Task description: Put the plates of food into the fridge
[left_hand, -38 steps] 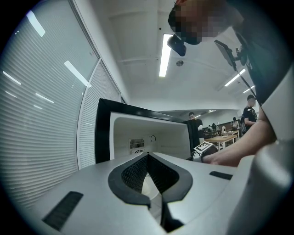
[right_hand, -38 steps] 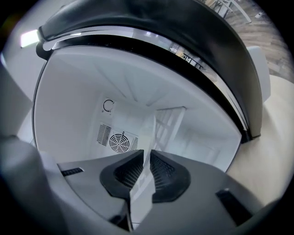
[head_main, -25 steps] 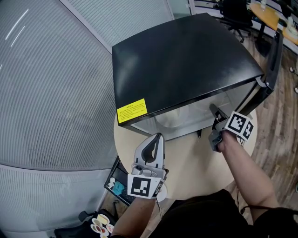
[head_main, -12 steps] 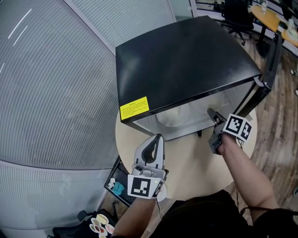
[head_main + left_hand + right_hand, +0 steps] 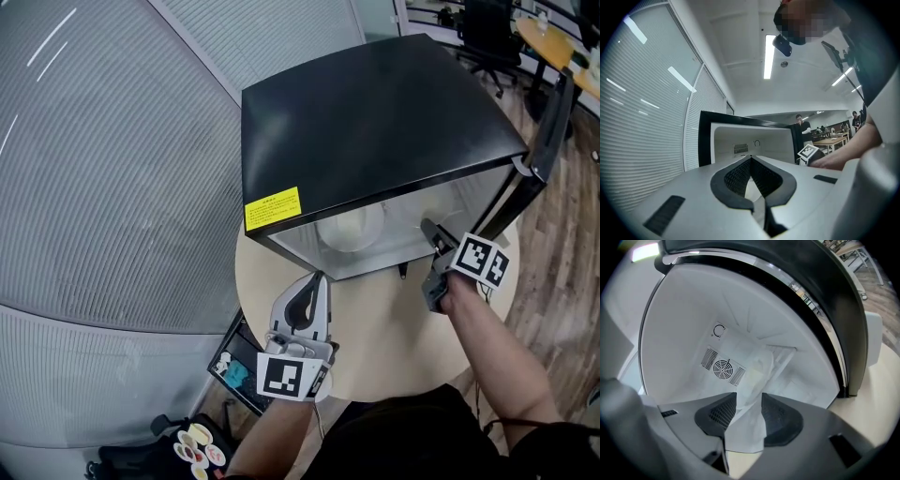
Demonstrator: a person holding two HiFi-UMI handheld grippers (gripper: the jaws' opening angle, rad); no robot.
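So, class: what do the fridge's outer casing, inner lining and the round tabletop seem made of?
Outer casing: probably painted metal, black with a soft sheen. Inner lining: likely moulded white plastic, with rounded seamless corners. Round tabletop: perhaps laminate, plain matt beige.

The setting is an open-plan office or lab. Landmark: a black fridge (image 5: pixel 375 122) on a round table (image 5: pixel 394 328).

- Left of the fridge: a partition wall of ribbed blinds (image 5: pixel 112 187).
- Behind the fridge: a swivel chair (image 5: pixel 487 33) and a wooden desk (image 5: pixel 553 42).
- Right of the fridge: plank floor (image 5: pixel 562 234).
- Above the fridge: a ceiling strip light (image 5: pixel 768 56).
- Beyond the fridge: a standing person (image 5: pixel 801 124) among work tables (image 5: pixel 829 140).
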